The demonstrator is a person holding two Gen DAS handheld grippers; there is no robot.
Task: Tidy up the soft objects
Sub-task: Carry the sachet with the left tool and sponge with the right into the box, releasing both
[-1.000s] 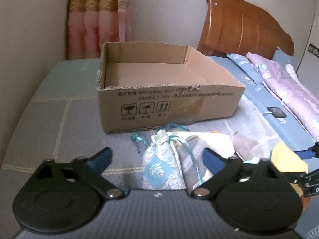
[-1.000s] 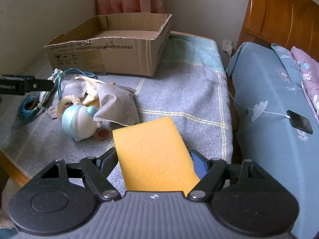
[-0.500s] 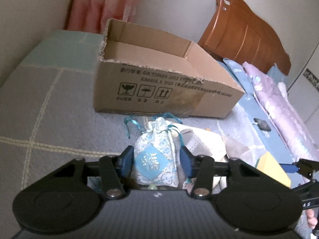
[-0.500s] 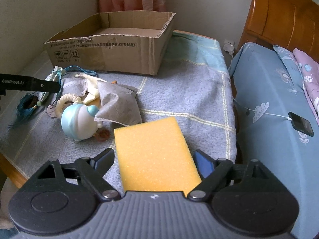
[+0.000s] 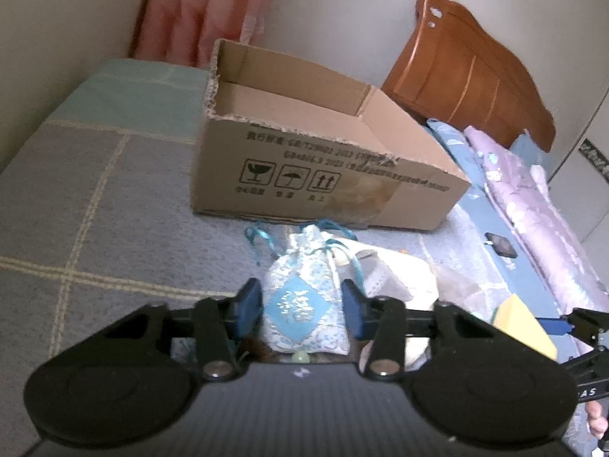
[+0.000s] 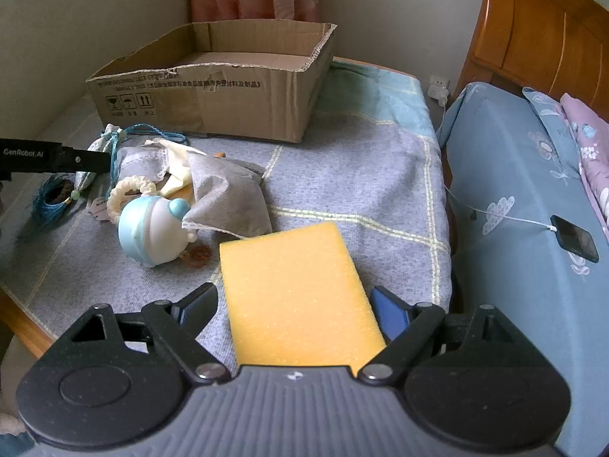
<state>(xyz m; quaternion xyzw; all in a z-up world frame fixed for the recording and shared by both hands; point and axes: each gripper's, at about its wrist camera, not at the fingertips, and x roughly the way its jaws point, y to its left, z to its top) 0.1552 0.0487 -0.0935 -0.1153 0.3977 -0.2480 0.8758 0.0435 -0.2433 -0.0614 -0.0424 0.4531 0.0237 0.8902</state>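
My left gripper [image 5: 302, 306] is shut on a blue-and-white drawstring pouch [image 5: 304, 297], held just in front of the open cardboard box [image 5: 323, 175]. The pouch also shows in the right wrist view [image 6: 99, 144], beside the left gripper's finger [image 6: 53, 160]. My right gripper [image 6: 295, 302] is open, its pads on either side of a yellow sponge [image 6: 297, 297] that lies on the grey checked blanket [image 6: 342, 175]. The sponge also shows in the left wrist view [image 5: 525, 327]. The box [image 6: 213, 80] stands at the back of the blanket.
A pile lies left of the sponge: a grey cloth bag [image 6: 224, 194], a cream cloth [image 6: 177, 169], a blue-and-white round toy [image 6: 152, 228] with a beaded ring [image 6: 127, 194]. A blue bed with a phone [image 6: 574, 238] on a cable is right. A wooden headboard [image 5: 468, 72] stands behind.
My left gripper moved forward over the pouch and closed on it, then lifted it slightly toward the box. My right gripper opened a little around the sponge.
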